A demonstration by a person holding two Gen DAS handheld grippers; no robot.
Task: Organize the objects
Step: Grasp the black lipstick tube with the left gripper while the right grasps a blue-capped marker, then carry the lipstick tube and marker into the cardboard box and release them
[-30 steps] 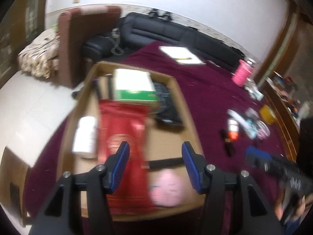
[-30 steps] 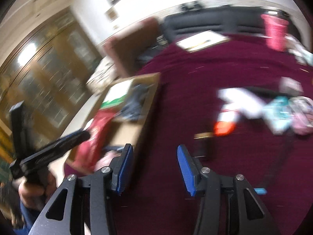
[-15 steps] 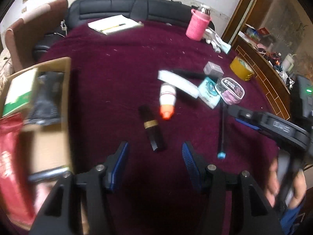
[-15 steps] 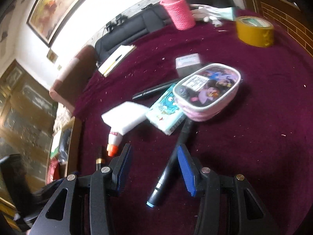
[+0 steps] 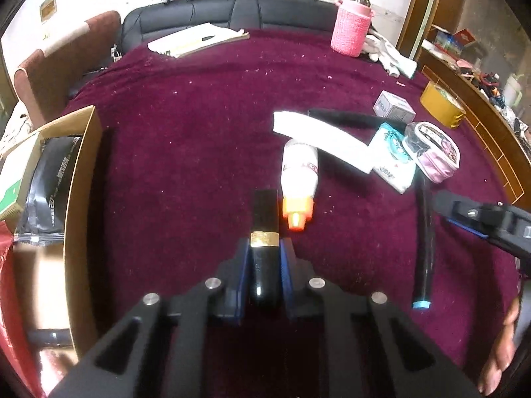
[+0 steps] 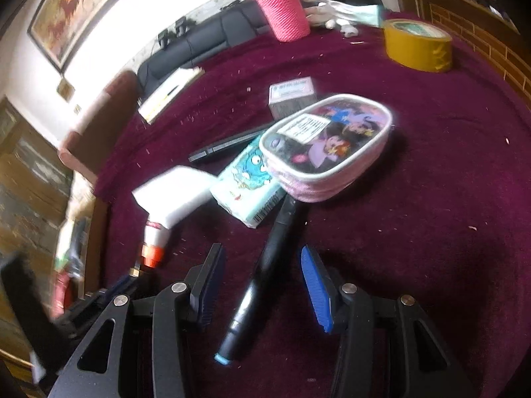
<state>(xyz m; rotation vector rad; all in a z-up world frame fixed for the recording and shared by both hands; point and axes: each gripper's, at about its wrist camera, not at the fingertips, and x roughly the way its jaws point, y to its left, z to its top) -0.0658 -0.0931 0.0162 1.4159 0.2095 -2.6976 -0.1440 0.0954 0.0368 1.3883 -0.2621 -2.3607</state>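
A black tube with a gold band (image 5: pixel 264 229) lies on the maroon cloth, and my left gripper (image 5: pixel 264 252) is closing tight on it, both blue pads pressing its sides. A glue bottle with an orange cap (image 5: pixel 298 172) lies just right of the tube. My right gripper (image 6: pixel 261 249) stands open, low over a black pen with a blue tip (image 6: pixel 268 265). The pen runs between the fingers without touching them, its far end under a pink cartoon pouch (image 6: pixel 325 149). The same pen (image 5: pixel 423 242) and right gripper (image 5: pixel 481 219) show at the right of the left wrist view.
An open cardboard box (image 5: pixel 79 182) holding packets stands at the table's left. Beside the pouch lie a white block (image 6: pixel 176 192), a teal card pack (image 6: pixel 245 179) and a grey box (image 6: pixel 292 94). Yellow tape (image 6: pixel 418 46), a pink cup (image 6: pixel 282 10) and a notebook (image 5: pixel 199 39) sit farther back.
Both grippers swung from the cardboard box to the loose items and sank. The left one shut on the black tube. The right one settled, still open, over the pen.
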